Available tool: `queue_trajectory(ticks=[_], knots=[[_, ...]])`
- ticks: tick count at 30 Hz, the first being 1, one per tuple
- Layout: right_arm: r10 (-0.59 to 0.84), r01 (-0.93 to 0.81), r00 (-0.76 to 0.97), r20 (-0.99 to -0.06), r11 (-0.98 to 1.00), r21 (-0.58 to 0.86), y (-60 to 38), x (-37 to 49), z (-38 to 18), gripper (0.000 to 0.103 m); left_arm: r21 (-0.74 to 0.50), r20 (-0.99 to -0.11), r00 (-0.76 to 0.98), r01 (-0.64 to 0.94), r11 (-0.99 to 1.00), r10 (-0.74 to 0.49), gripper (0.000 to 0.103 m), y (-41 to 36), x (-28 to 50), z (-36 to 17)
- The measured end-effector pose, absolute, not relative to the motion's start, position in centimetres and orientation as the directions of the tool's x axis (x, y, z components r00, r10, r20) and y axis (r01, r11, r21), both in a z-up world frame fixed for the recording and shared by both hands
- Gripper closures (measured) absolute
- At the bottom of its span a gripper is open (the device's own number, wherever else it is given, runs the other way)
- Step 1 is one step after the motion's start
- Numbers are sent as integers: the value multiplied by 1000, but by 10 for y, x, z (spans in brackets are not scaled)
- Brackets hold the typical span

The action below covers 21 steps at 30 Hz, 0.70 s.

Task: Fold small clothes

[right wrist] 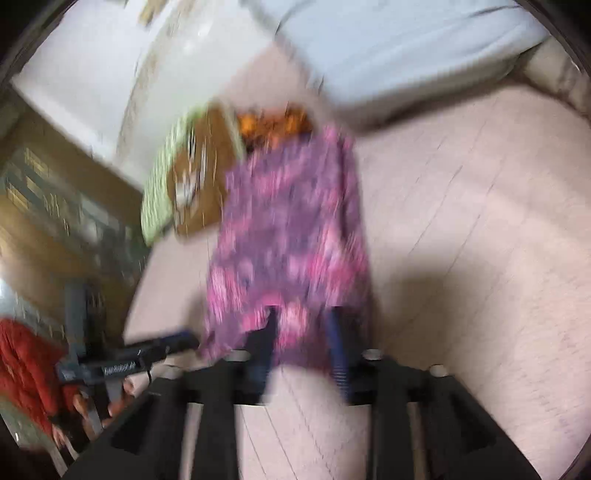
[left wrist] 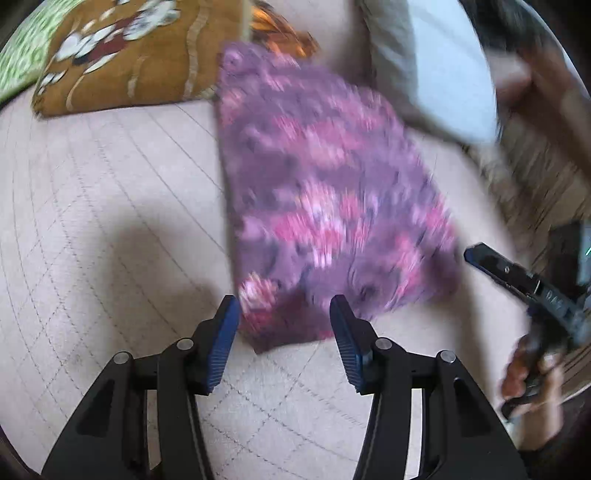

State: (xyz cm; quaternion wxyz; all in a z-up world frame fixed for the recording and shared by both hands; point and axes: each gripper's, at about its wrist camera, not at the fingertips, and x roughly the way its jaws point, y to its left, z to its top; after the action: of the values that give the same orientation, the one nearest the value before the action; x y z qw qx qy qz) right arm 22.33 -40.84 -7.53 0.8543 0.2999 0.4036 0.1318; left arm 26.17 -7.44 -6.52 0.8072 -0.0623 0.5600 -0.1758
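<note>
Quilted bed (left wrist: 92, 221), parted jaws, purple garment (left wrist: 325, 192)

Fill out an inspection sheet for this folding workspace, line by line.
Surface: pale quilted cover, bare near the camera.
Job's things: purple-pink floral garment lying flat, partly folded; motion blur hides detail.
Clutter: brown patterned cushion, green fabric and orange cloth behind it; grey-white pillow.
Grippers: left claw open, over the garment's near edge; right claw open, the garment's edge between its fingers.
Cables: nothing seen.
Surroundings: wooden furniture, blurred.
</note>
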Motion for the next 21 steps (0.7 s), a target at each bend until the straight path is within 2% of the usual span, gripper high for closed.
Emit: queue_trajectory(ticks=[1,2,8,11,14,17,21], knots=[[447,38,657,-607,785,618,-415,226,-72,39,-343,-872,307,171,924,-381,51,-63,272,-61],[433,54,668,-605,783,620,-421,232,-71,37,-374,-868,295,142,917,-400,50,-58,282,-62],[450,112,616,-647,763,637,-420,296,-100,37,-483,-867,152,-16,876,-475,50,-52,342,-93],[510,108,582,-634,724,681,-418,316,-121,37,-532,-840,141,-19,846,-525,43,-67,366,-107],[622,35,569,-538,635,772,-414,323,-130,37,-540,-832,154,-9,842,-533,34,-76,375,-111],[652,-24,538,-535,645,763,-401,334,-133,34,-549,-825,161,-1,836,-542,20,-90,386,-118],[664,-73,518,-540,663,745,-392,340,-130,34,-500,-846,199,26,866,-495,17,-109,391,-115]])
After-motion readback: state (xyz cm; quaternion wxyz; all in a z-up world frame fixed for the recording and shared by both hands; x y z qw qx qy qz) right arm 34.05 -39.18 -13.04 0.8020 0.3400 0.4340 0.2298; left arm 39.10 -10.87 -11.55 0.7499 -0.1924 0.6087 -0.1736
